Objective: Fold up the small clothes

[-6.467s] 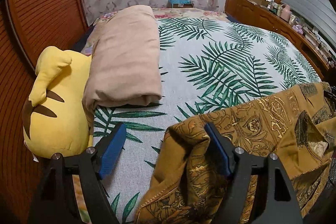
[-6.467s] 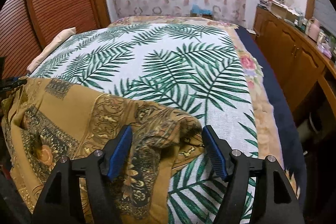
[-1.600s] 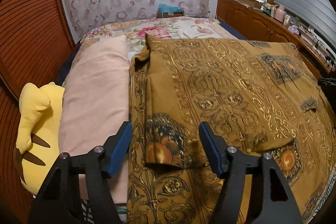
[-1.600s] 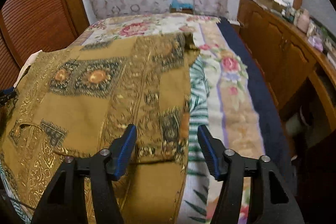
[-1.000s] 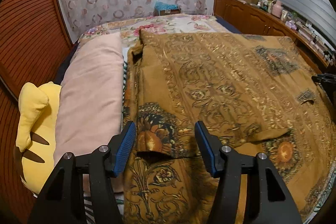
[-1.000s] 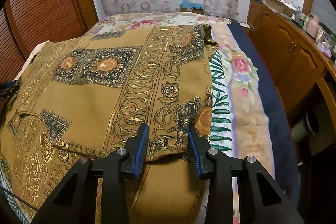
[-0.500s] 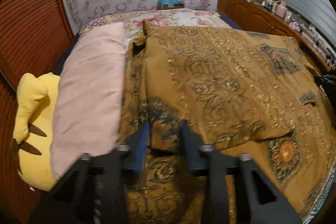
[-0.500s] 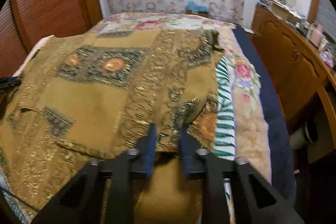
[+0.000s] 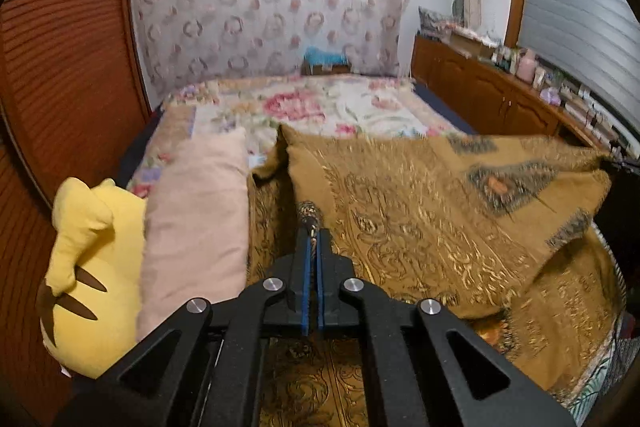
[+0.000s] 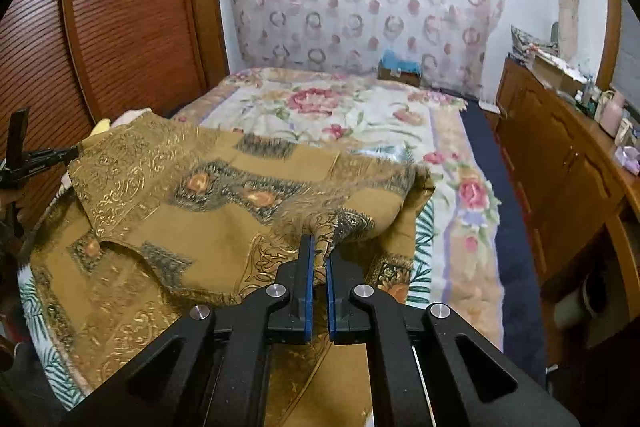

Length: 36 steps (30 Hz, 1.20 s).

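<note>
An ochre patterned garment [image 9: 420,211] [image 10: 192,211] lies spread across the bed. My left gripper [image 9: 312,239] is shut on its left sleeve end, and the cloth rises in a pinched ridge between the blue pads. My right gripper [image 10: 319,247] is shut on the right sleeve end, likewise lifted off the layer below. Between the two grips the upper part of the garment hangs raised above the lower part. The right gripper's tip [image 9: 624,163] shows at the right edge of the left wrist view; the left gripper's tip [image 10: 44,157] shows at the left edge of the right wrist view.
A pink folded blanket [image 9: 196,223] and a yellow plush toy [image 9: 88,267] lie left of the garment. The floral bedspread [image 10: 340,107] stretches beyond it. A wooden cabinet [image 10: 560,163] with small items runs along the right; wooden slatted doors [image 9: 60,67] stand left.
Both grippers closed onto the sleeve ends and rose, pulling the garment's upper layer up off the bed. The view now takes in more of the far wall.
</note>
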Available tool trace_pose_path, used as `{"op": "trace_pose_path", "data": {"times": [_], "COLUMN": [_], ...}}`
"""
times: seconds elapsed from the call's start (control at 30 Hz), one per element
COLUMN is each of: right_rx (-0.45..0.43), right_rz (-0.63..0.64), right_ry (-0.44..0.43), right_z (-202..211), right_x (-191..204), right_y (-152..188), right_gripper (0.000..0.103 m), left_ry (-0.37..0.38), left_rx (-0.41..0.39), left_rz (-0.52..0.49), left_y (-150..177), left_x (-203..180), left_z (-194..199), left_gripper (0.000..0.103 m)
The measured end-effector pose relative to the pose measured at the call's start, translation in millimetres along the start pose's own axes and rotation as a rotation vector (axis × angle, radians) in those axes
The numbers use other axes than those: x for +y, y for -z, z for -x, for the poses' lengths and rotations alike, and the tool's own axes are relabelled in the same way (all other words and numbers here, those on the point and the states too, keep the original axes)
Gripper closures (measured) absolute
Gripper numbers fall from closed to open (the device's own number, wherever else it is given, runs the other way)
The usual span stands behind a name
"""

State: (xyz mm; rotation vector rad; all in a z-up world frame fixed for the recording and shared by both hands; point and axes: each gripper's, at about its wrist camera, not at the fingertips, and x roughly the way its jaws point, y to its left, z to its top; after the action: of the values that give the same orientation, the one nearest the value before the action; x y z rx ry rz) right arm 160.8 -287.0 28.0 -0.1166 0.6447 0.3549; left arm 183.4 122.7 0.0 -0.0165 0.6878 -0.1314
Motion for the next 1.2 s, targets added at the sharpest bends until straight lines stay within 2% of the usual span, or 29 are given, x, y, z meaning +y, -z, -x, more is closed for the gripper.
{"op": "trace_pose_path", "data": {"times": [0.17,0.47,0.7,0.87,1.03,1.13,1.2], "right_rx": [-0.029,-0.018,-0.024,0.04,0.086,0.094,0.106], "right_rz": [-0.016,-0.021,-0.026,-0.059,-0.091,-0.09,-0.08], "right_ry": [-0.013,-0.034,-0.043,-0.057,-0.044,-0.018,0.012], "right_z": [23.3,58.1,97.1,80.5,64.1,68.4,72.4], "right_x": [7.9,21.5,29.7,30.4,22.2,20.8,24.4], "right_y": [21.7,78.4,101.7,120.9,132.7,134.6,134.5], "right_gripper": [0.099,0.099,0.099,0.098,0.098,0.084,0.07], "left_ry": [-0.01,-0.03,-0.029,-0.039,-0.055,-0.068,-0.054], "left_rx": [-0.046,-0.061,-0.07,-0.01,0.018,0.016,0.003], "left_rz": [0.015,0.037,0.061,0.078,0.093,0.096,0.097], "left_y": [7.9,47.0,73.1,100.2,119.2,127.8,131.8], "left_x": [9.5,18.6,22.1,24.0,23.3,19.5,15.0], "left_z": [29.6,64.9,89.9,75.1,71.5,77.2,82.9], "left_gripper": [0.1,0.1,0.1,0.1,0.1,0.099,0.092]}}
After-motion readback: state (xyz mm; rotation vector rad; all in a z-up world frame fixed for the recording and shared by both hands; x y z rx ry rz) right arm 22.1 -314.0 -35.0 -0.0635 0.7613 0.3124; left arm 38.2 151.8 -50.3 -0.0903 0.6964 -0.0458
